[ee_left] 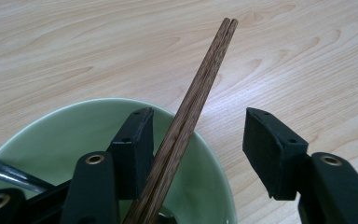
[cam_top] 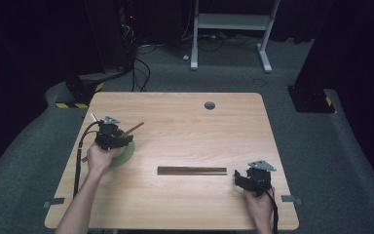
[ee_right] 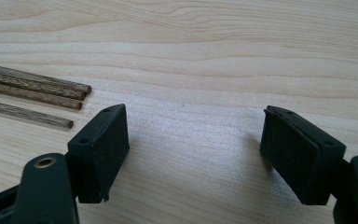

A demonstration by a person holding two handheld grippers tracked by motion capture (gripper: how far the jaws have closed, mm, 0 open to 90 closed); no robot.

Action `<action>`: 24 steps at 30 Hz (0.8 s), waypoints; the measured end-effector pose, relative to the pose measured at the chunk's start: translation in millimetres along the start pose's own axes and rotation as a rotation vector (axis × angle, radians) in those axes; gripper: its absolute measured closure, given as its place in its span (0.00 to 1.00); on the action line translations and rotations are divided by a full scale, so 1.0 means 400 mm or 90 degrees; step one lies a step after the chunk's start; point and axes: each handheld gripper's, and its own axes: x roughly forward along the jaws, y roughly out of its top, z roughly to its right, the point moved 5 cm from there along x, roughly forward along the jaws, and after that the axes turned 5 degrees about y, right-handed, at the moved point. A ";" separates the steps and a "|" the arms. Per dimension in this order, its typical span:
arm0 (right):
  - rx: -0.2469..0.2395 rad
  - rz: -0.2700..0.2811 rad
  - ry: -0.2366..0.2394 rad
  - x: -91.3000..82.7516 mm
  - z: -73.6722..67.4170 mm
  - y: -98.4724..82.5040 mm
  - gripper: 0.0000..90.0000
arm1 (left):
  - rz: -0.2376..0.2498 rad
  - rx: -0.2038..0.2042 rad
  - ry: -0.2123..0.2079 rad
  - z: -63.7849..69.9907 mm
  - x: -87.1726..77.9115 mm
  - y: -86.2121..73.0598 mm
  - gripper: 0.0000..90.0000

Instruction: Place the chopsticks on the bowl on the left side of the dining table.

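Here, chopsticks overhanging green bowl rim, jaws apart, bare table beyond.

Pale green bowl, glossy and plain inside, sits on the light wooden table, whose blond surface runs with darker wavy grain. Dark brown chopsticks over the bowl show fine lengthwise streaks. More chopsticks on the table are the same deep brown, greyish-streaked up close. Both the left gripper and the right gripper have matt black jaws with brass-coloured rivets.
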 end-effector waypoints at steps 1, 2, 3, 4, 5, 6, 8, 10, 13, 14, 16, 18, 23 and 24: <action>0.000 0.000 0.000 0.000 0.000 0.000 0.26 | -0.007 0.009 -0.001 -0.001 -0.001 -0.002 0.48; 0.000 0.000 0.000 0.000 0.000 0.000 0.26 | -0.007 0.007 -0.001 0.000 0.000 -0.003 0.48; 0.000 0.000 0.000 0.000 0.000 0.000 0.26 | -0.009 0.008 0.000 0.001 0.001 -0.005 0.48; 0.000 0.000 0.000 0.000 0.000 0.000 0.26 | -0.009 0.008 0.000 0.002 0.001 -0.006 0.48; 0.000 0.000 0.000 0.000 0.000 0.000 0.26 | -0.012 0.010 -0.001 0.003 -0.001 -0.007 0.48; 0.000 0.000 0.000 0.000 0.000 0.000 0.26 | -0.011 0.013 -0.003 0.004 -0.002 -0.008 0.48; 0.000 0.000 0.000 0.000 0.000 0.000 0.26 | -0.009 0.011 -0.005 0.005 -0.004 -0.010 0.48; 0.000 0.000 0.000 0.000 0.000 0.000 0.26 | -0.007 0.007 -0.006 0.005 -0.006 -0.013 0.48; 0.000 0.000 0.000 0.000 0.000 0.000 0.26 | 0.000 0.007 -0.009 0.009 -0.012 -0.015 0.48; 0.000 0.000 0.000 0.000 0.000 0.000 0.26 | 0.000 0.011 -0.009 0.009 -0.014 -0.016 0.48; 0.000 0.000 0.000 0.000 0.000 0.000 0.26 | -0.001 0.010 -0.011 0.008 -0.018 -0.016 0.48; 0.000 0.000 0.000 0.000 0.000 0.000 0.26 | 0.002 0.009 -0.010 0.008 -0.021 -0.015 0.48; 0.000 0.000 0.000 0.000 0.000 0.000 0.26 | 0.014 0.017 -0.010 0.009 -0.032 -0.012 0.47; 0.000 0.000 0.000 0.000 0.000 0.000 0.26 | 0.018 0.015 -0.011 0.009 -0.036 -0.010 0.46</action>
